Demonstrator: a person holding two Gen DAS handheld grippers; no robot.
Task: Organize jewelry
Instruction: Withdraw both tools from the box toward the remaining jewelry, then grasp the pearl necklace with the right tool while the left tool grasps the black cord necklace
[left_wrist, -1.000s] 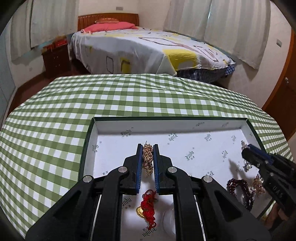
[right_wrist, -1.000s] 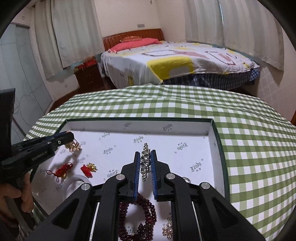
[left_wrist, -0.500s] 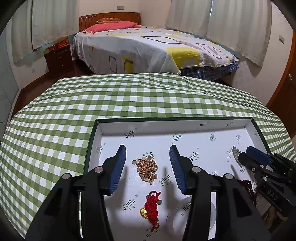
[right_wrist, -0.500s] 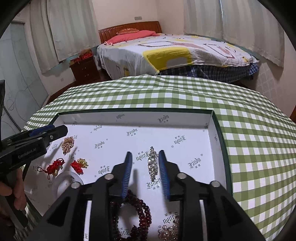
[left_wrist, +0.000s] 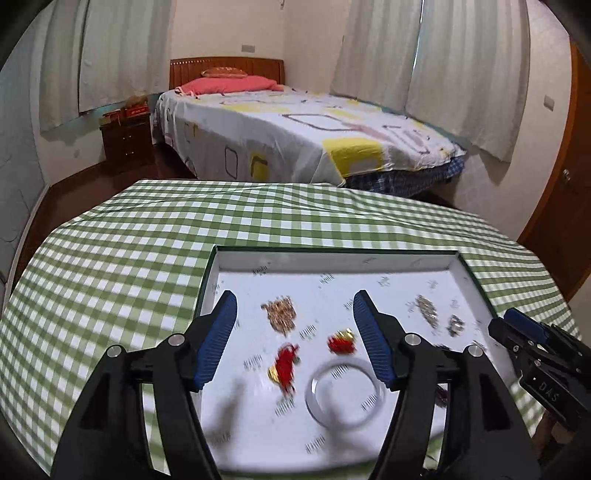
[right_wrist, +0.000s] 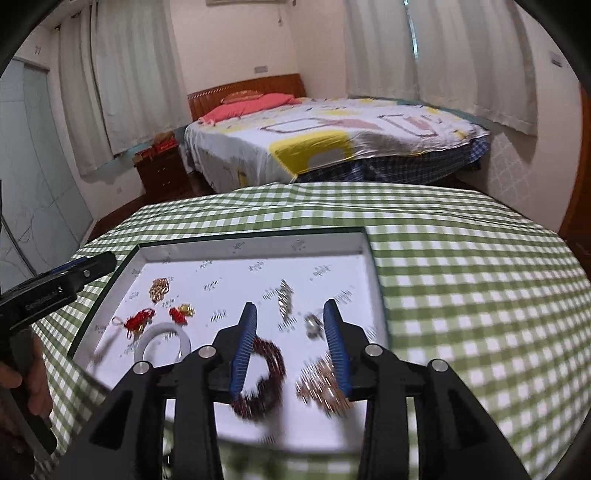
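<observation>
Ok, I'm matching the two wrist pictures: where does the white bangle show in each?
Left wrist view: the white bangle lies low in the tray, right of centre, beside the left gripper's right finger.
Right wrist view: the white bangle lies at the tray's near left, below the red knot charms.
Shared landmark: the gold chain pile, beyond the charms in both.
</observation>
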